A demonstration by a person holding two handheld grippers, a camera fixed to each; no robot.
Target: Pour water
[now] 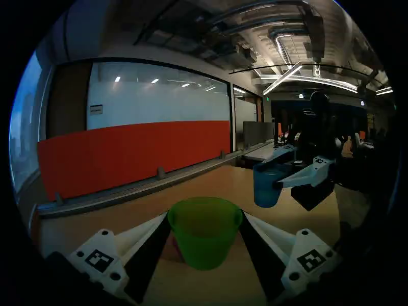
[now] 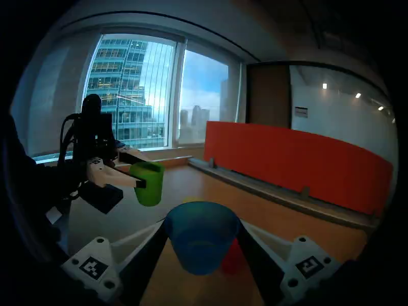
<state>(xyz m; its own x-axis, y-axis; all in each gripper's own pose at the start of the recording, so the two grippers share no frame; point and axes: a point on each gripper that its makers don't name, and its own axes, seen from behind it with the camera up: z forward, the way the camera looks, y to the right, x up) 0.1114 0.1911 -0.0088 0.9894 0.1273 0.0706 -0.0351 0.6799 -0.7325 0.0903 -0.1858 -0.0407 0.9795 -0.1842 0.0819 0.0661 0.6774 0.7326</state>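
Note:
In the left gripper view a green plastic cup [image 1: 205, 232] stands upright between the fingers of my left gripper [image 1: 205, 239], which is shut on it. Farther off to the right the other gripper holds a blue cup [image 1: 266, 186] above the wooden table [image 1: 224, 178]. In the right gripper view that blue cup [image 2: 201, 242] sits upright in my right gripper [image 2: 201, 250], both fingers pressing its sides. The green cup [image 2: 148, 182] shows at the left there, held in the far gripper. Both cups are lifted off the table and apart from each other.
A red object [image 2: 233, 257] lies on the table [image 2: 168, 188] just behind the blue cup, and a yellow one [image 2: 193, 199] peeks over its rim. An orange partition [image 1: 132, 153] runs along the table's far edge. Large windows [image 2: 137, 97] stand behind the far gripper.

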